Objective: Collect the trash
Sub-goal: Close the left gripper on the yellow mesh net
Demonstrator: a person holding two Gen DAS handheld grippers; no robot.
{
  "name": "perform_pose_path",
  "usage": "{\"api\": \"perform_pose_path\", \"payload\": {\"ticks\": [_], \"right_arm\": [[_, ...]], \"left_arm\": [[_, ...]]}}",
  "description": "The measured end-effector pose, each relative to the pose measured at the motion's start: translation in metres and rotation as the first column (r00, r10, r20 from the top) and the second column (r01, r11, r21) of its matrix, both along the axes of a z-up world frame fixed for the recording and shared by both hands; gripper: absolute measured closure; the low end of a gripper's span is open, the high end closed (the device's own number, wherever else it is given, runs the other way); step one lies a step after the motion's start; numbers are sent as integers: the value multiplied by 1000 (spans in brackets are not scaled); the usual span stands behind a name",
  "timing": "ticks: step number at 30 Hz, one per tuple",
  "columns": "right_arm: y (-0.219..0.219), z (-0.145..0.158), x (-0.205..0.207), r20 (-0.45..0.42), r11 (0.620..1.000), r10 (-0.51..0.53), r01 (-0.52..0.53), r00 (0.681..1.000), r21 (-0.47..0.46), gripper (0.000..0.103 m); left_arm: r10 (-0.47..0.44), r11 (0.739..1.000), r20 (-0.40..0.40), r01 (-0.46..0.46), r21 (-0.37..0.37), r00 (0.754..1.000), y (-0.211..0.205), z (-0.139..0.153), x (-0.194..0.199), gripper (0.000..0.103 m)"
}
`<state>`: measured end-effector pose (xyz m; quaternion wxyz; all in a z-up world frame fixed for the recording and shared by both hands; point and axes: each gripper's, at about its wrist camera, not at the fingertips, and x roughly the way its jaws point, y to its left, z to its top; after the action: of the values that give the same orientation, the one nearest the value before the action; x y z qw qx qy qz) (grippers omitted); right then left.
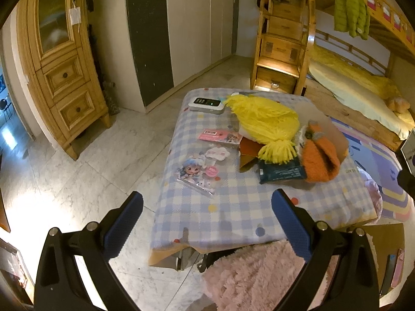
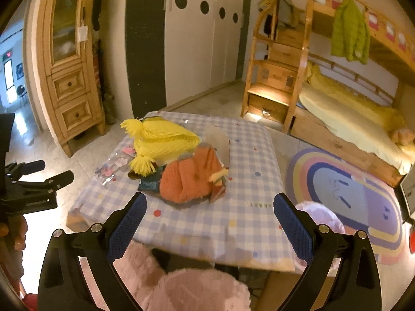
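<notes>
Fingers (image 1: 135,207) spread wide, empty, both grippers

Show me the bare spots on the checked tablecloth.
Free: the near strip of the checked tablecloth, between its front edge and the orange fuzzy knit; also the right side. Crowded: the middle, around the yellow yarn bundle and cartoon sticker packets.

Looking down from the near edge, left and right, both sharing the checked surface (image 1: 233,202) (image 2: 220,220), bunk bed (image 1: 350,88) (image 2: 350,119) behind.

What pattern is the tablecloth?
The tablecloth is a blue-and-white check with scattered coloured dots; clearest in the left wrist view.
</notes>
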<state>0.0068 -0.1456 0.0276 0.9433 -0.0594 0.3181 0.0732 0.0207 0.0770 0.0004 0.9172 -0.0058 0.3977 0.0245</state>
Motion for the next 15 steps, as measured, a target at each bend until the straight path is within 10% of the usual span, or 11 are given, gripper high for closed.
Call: {"api": "perform_pose_path", "payload": {"ticks": [15], "right_arm": [[-5, -2, 60, 1, 1000, -8, 8, 1000, -29, 6]], "left_arm": [[-86, 996, 38, 86, -1, 996, -20, 2, 59, 7]]}}
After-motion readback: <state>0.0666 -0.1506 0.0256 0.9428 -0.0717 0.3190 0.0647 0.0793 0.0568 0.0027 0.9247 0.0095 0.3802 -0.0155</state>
